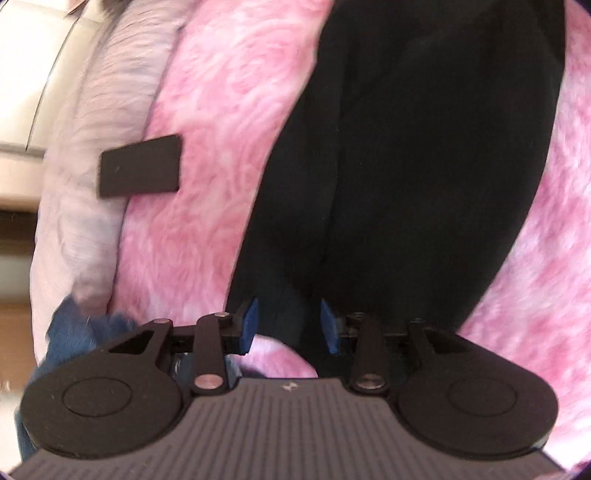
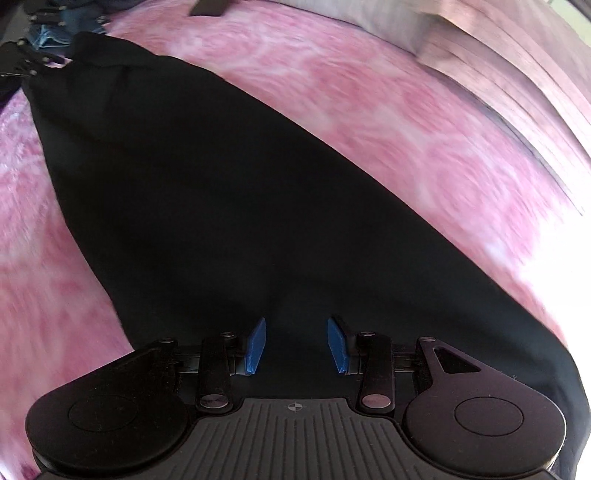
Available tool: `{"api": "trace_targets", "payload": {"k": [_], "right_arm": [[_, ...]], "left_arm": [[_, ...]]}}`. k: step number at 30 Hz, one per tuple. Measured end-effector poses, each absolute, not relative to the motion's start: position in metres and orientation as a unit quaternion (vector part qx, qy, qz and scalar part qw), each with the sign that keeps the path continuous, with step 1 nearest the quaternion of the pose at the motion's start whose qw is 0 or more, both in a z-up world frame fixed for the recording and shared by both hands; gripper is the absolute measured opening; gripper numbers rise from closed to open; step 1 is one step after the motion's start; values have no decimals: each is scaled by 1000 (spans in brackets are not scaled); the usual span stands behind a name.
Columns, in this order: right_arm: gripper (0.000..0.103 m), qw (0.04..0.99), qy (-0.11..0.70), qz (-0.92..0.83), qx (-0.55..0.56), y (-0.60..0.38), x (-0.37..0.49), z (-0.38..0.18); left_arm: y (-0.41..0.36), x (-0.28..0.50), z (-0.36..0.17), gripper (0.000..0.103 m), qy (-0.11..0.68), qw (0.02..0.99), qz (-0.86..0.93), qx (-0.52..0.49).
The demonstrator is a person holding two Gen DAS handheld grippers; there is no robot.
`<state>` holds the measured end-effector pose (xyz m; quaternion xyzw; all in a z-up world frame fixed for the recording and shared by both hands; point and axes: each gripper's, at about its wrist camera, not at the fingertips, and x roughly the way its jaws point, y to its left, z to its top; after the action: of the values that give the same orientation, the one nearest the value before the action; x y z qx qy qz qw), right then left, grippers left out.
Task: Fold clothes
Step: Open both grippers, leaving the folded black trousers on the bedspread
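Observation:
A black garment (image 1: pixel 406 147) lies spread flat as a long strip on a pink fluffy blanket (image 1: pixel 214 129). My left gripper (image 1: pixel 290 323) hovers over the near end of the garment, its blue pads (image 1: pixel 250 321) apart with only the cloth below showing in the gap. In the right wrist view the same black garment (image 2: pixel 221 203) runs from the top left down to the bottom right. My right gripper (image 2: pixel 297 345) stands over its wide end, blue pads (image 2: pixel 256 345) apart and holding nothing.
A flat black rectangular piece (image 1: pixel 140 168) lies at the blanket's left edge beside a pale lilac fluffy cover (image 1: pixel 92 147). Dark blue fuzzy fabric (image 1: pixel 74 332) sits at the lower left. Denim cloth (image 2: pixel 48 33) and a black linkage (image 2: pixel 26 59) show beyond the garment's far end.

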<state>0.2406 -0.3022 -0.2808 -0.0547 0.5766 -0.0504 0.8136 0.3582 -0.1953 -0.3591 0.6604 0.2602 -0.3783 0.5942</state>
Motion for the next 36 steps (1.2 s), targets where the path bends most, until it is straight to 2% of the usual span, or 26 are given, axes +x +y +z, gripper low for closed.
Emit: {"api": "trace_targets", "payload": {"k": [3,7,10,18,23,26,29,36], "right_arm": [[40,819,568,-36,-73,-286,263,-279],[40,827,556,-28,-86,-279,282,-274],[40,828,553,-26,-84,-271,296,-274],[40,837,543,21,-62,-236,313,-280],[40,835,543,64,-65,-201,306,-285],[40,833,547,65,-59,-194,303,-286],[40,830,553,55,-56,-194,297,-284],[40,829,554,43,-56,-193,289,-275]], "left_arm": [[-201,373,-363,35,236,589,-370,679],[-209,428,-321,35,257,709,-289,590],[-204,441,-296,35,262,737,-273,560],[-178,358,-302,42,316,670,-337,581],[-163,298,-345,43,257,584,-370,675],[-161,292,-363,43,237,574,-365,693],[-158,287,-370,39,227,558,-375,705],[-142,278,-366,40,224,555,-370,711]]}}
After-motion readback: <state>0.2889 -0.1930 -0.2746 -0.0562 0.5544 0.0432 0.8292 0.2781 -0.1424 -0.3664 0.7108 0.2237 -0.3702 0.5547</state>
